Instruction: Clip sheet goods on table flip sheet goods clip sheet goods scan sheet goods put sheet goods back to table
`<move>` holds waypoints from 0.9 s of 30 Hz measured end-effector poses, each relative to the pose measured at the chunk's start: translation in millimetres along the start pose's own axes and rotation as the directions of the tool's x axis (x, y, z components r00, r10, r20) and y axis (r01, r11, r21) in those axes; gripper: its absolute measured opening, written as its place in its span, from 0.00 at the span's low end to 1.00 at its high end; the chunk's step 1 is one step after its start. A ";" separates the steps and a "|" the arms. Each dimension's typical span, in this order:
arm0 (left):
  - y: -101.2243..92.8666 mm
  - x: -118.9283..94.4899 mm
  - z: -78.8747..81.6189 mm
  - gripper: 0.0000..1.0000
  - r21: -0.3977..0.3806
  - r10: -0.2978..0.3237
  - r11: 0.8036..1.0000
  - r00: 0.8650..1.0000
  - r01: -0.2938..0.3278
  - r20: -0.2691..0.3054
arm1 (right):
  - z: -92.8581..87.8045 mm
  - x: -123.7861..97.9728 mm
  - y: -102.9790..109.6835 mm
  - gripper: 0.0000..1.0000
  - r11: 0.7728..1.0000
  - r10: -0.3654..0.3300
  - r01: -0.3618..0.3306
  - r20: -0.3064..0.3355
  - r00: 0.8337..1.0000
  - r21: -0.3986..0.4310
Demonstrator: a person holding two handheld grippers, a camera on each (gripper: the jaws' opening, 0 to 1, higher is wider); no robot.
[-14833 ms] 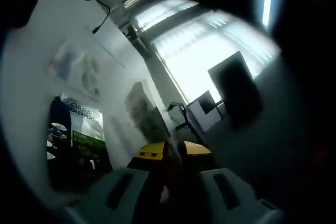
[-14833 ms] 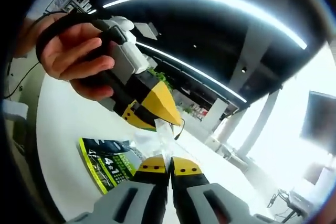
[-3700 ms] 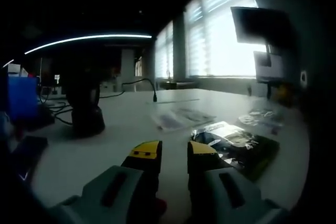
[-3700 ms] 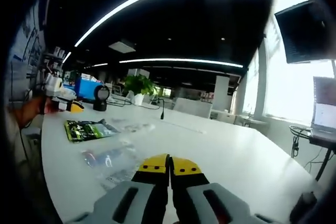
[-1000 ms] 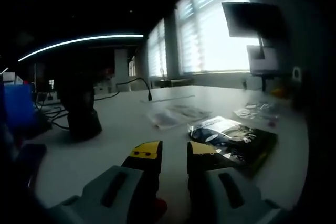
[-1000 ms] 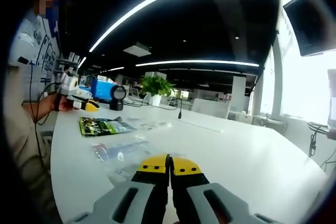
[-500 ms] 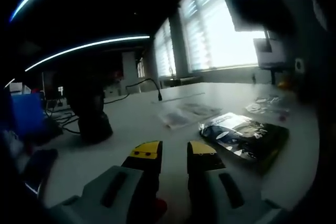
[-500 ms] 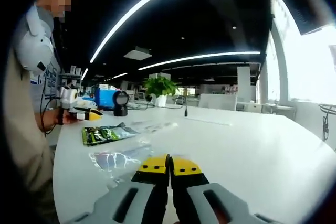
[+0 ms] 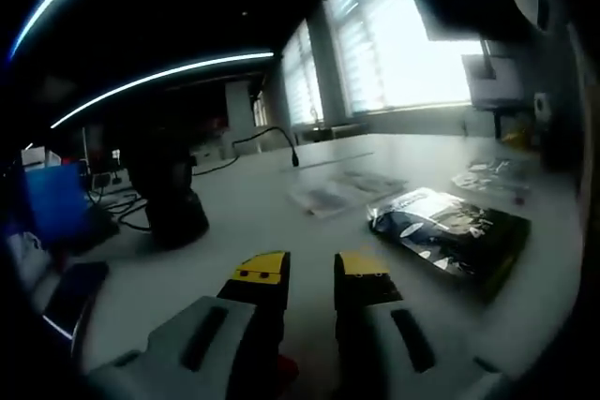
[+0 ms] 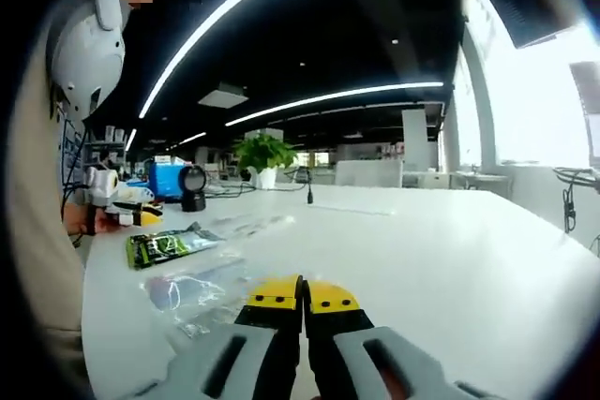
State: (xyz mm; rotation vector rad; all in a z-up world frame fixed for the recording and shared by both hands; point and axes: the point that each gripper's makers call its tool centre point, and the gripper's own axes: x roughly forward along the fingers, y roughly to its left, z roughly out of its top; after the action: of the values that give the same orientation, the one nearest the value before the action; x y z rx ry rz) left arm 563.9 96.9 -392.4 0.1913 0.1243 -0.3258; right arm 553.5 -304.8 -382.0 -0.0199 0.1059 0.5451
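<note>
Green sheet goods beyond left gripper's parted empty jaws; right gripper closed, empty.

1. The left gripper view looks low across the counter towards the windows, with the dark packet near.
2. The right gripper view looks low along the same counter towards the potted plant.
3. Both views share the dark packet and the scanner stand.
</note>
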 end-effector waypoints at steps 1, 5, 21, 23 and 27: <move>0.1 -0.1 -0.1 0.12 0.001 0.003 1.000 1.000 -0.003 -0.002 | -1.1 0.1 -3.4 0.00 1.000 -0.001 0.001 -0.003 1.000 -0.004; -3.8 0.4 0.5 0.12 0.010 -0.007 1.000 1.000 0.007 -0.004 | 1.0 -1.6 -6.1 0.00 0.999 0.000 -0.001 0.012 1.000 0.047; -1.4 2.2 -3.3 0.12 -0.063 -0.037 0.997 0.999 0.035 -0.028 | -11.4 0.1 -25.3 0.00 0.967 -0.227 0.215 -0.077 0.971 -0.133; -2.3 0.7 -1.8 0.12 -0.088 -0.052 0.995 0.999 0.051 -0.013 | -9.9 -3.8 -36.5 0.00 0.962 -0.269 0.264 -0.071 0.961 -0.069; -6.5 2.7 -8.0 0.12 -0.101 -0.079 0.992 0.996 0.075 -0.040 | -3.0 -6.1 -38.1 0.00 0.967 -0.251 0.253 -0.036 0.967 0.035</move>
State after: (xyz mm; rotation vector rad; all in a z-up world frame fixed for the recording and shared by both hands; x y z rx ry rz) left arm 563.6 91.6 -401.7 0.0956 0.1915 -0.3918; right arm 567.8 -340.6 -384.7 -0.0035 0.1428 0.2881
